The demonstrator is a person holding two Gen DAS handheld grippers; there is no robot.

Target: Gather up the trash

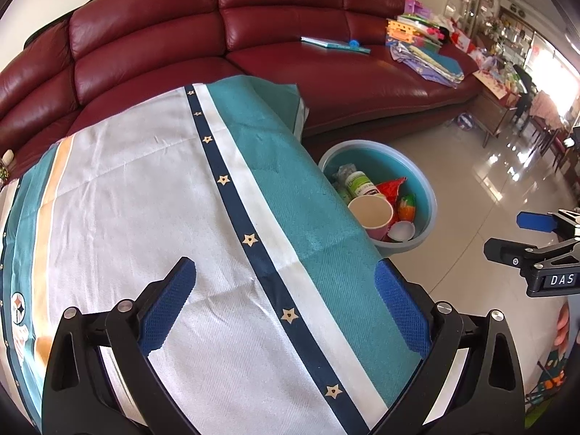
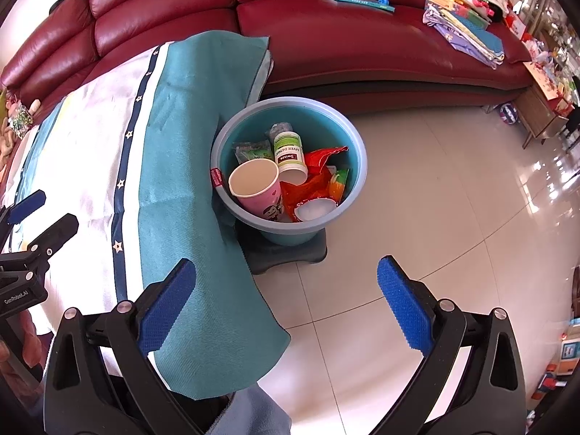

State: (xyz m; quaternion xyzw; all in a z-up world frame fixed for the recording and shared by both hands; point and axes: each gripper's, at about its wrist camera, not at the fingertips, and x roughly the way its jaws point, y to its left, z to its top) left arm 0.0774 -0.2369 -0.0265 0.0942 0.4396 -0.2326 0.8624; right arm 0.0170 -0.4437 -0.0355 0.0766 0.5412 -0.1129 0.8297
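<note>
A blue bucket stands on the floor beside the table, on a dark footstool. Inside lie a pink paper cup, a green-and-white bottle, an orange snack wrapper, a green packet and a white lid. The bucket and the cup also show in the left wrist view. My left gripper hangs open over the tablecloth, nothing between its fingers. My right gripper is open, empty, above the tablecloth edge and the floor, short of the bucket.
A dark red leather sofa runs behind table and bucket, with a book and a pile of toys and cloth on it. Glossy floor tiles lie to the right. A low cabinet stands at far right.
</note>
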